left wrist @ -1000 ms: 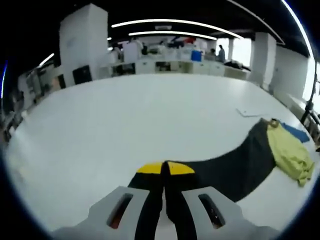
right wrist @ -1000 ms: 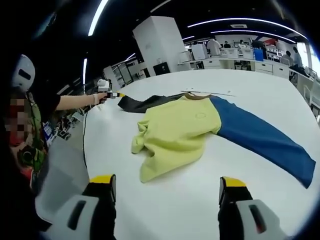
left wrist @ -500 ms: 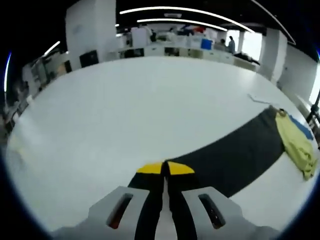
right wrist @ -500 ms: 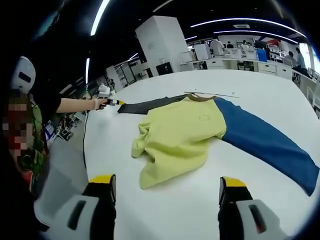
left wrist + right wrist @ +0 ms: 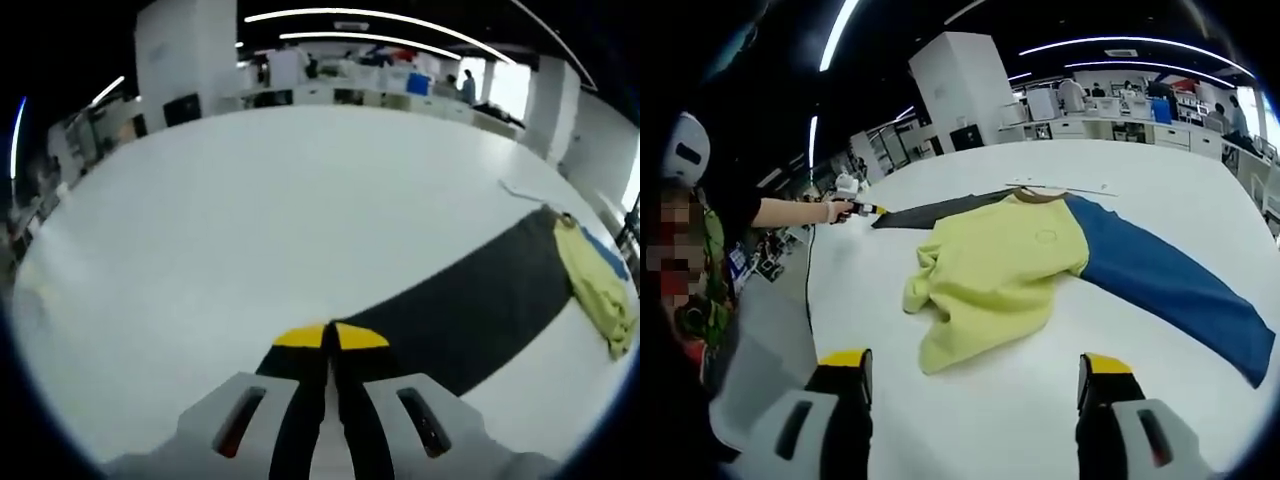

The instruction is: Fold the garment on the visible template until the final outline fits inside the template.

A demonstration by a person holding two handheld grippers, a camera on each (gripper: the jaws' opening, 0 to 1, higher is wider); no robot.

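the fold looks barely begun. the garment (image 5: 1040, 255) lies spread on the white table (image 5: 1140, 170), its yellow body rumpled in the middle, the blue sleeve (image 5: 1160, 290) stretched flat to one side and the dark sleeve (image 5: 480, 310) drawn out straight to the other. the left gripper (image 5: 330, 338) has its jaws pressed together on the cuff end of that dark sleeve, pinching the cloth; in the right gripper view it sits small and far off at the sleeve's tip. the right gripper (image 5: 975, 375) hovers near the hem with its jaws spread wide and nothing between them. every fold seems still to be made: both sleeves need bringing in and the body doubling over. no template outline is clear on the table; a thin pale line beyond the collar may be part of it, but it is too faint to tell.
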